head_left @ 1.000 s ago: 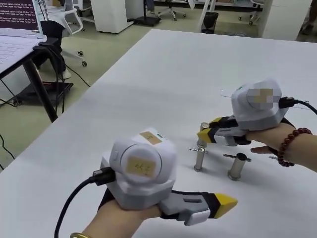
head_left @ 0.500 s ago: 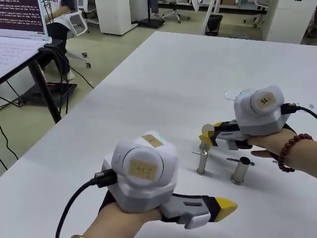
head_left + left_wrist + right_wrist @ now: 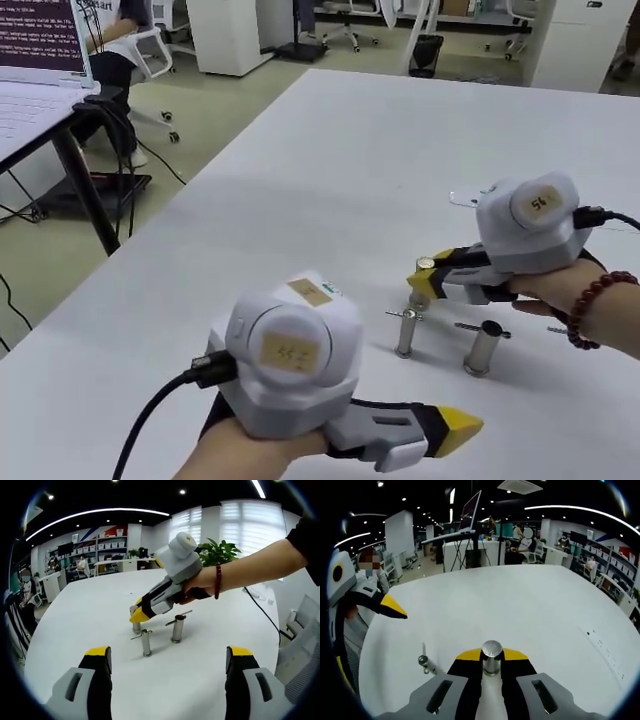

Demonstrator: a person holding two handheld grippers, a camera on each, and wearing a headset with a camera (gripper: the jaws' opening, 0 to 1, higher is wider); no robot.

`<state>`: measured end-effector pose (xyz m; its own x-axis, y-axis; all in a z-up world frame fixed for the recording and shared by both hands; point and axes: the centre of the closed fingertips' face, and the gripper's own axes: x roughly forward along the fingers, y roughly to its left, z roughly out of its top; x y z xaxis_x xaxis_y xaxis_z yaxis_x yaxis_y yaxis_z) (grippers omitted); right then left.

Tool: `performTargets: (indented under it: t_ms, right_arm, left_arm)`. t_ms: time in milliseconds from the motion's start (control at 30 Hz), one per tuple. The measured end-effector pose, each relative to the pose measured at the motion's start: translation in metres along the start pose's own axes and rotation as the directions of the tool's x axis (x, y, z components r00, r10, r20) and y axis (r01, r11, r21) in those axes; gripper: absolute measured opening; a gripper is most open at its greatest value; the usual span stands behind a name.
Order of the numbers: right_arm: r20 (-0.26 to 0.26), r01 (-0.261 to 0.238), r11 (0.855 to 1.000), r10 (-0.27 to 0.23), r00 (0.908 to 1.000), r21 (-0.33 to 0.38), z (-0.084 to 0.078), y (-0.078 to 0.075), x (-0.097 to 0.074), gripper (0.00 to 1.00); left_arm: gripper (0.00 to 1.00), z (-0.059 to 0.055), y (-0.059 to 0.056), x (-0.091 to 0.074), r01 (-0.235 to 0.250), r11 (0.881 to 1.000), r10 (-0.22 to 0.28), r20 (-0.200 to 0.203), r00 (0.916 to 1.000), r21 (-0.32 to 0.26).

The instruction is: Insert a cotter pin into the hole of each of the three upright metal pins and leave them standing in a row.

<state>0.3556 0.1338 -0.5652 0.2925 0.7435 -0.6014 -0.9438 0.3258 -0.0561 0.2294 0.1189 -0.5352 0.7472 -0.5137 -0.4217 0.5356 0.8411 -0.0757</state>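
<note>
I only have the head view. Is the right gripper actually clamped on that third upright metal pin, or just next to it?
Observer: Clamped. In the right gripper view, the right gripper has its jaws closed against both sides of the silver cylindrical pin, whose round top shows between the yellow tips.
Operator: And the left gripper, open or shut?
Observer: Open. In the left gripper view, the left gripper has its jaws wide apart with nothing between them.
Operator: What is it facing?
Observer: The nearer cotter-pinned pin and the farther cotter-pinned pin, both standing upright ahead of its jaws.
</note>
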Motion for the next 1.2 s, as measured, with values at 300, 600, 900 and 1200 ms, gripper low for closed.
performTargets:
  t_ms: [300,600,900,1200]
  right_arm:
    - [-0.035,0.006,1.000,-0.006,0.9994,-0.013,-0.018,-0.012,-0.025,0.08]
    - [-0.055,0.025,1.000,-0.025,0.9982,-0.001,-0.039,-0.022,-0.051,0.08]
    - [-0.075,0.059,0.998,-0.057,0.9956,0.020,-0.054,-0.025,-0.073,0.08]
    - [-0.093,0.086,0.996,-0.082,0.9923,0.035,-0.071,-0.025,-0.091,0.08]
  left_arm:
    - [0.99,0.008,-0.005,0.000,0.019,1.000,-0.019,0.029,0.9994,0.025]
    - [0.99,0.007,-0.004,0.000,0.019,0.999,-0.019,0.020,0.9996,0.035]
    - [0.99,0.010,-0.004,-0.001,0.025,0.999,-0.026,0.028,0.9993,0.024]
    - [0.99,0.010,-0.001,-0.002,0.020,0.999,-0.021,0.026,0.9994,0.028]
